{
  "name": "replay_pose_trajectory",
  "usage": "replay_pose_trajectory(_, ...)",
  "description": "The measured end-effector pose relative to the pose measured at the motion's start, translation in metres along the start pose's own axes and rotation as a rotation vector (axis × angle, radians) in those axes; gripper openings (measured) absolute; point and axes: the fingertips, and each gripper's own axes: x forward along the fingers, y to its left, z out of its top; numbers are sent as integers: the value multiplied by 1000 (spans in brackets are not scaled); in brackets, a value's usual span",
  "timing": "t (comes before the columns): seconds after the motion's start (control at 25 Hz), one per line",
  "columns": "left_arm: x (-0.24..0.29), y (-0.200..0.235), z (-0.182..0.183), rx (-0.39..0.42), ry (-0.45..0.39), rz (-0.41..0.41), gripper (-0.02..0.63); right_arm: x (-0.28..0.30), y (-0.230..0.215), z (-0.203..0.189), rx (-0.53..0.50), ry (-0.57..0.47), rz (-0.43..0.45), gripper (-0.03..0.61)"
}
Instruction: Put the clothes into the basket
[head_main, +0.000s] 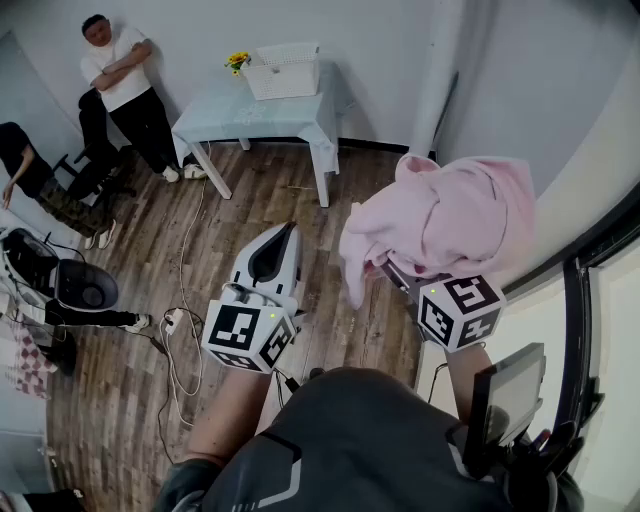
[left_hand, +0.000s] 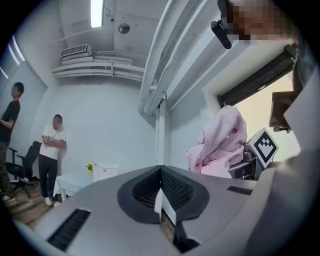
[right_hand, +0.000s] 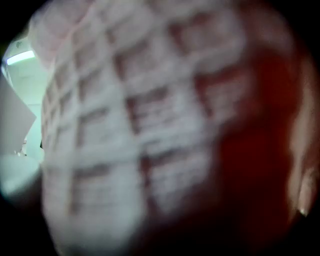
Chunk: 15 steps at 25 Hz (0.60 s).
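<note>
A bunched pink waffle-knit garment (head_main: 440, 225) is held up in the air over my right gripper (head_main: 405, 275), which is shut on it; the cloth hides the jaws. The same garment (right_hand: 150, 125) fills the right gripper view, pressed against the lens. In the left gripper view the garment (left_hand: 220, 140) is at the right. My left gripper (head_main: 288, 235) is beside it, lower and to the left, and its jaws meet with nothing between them (left_hand: 160, 172). The white basket (head_main: 285, 70) stands on a pale blue table (head_main: 215, 115) across the room.
Yellow flowers (head_main: 237, 60) stand beside the basket. One person (head_main: 120, 80) stands with arms crossed left of the table, and another (head_main: 40, 180) sits further left. Cables (head_main: 180, 330) trail over the wooden floor. A white column (head_main: 440, 70) and a window frame (head_main: 580, 280) are at the right.
</note>
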Motion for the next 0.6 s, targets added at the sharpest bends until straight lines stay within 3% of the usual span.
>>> replay_pose_trajectory(0.6,8,3,-6,-7,-6,-24,8,9,-5,-3,-6,3,-15,367)
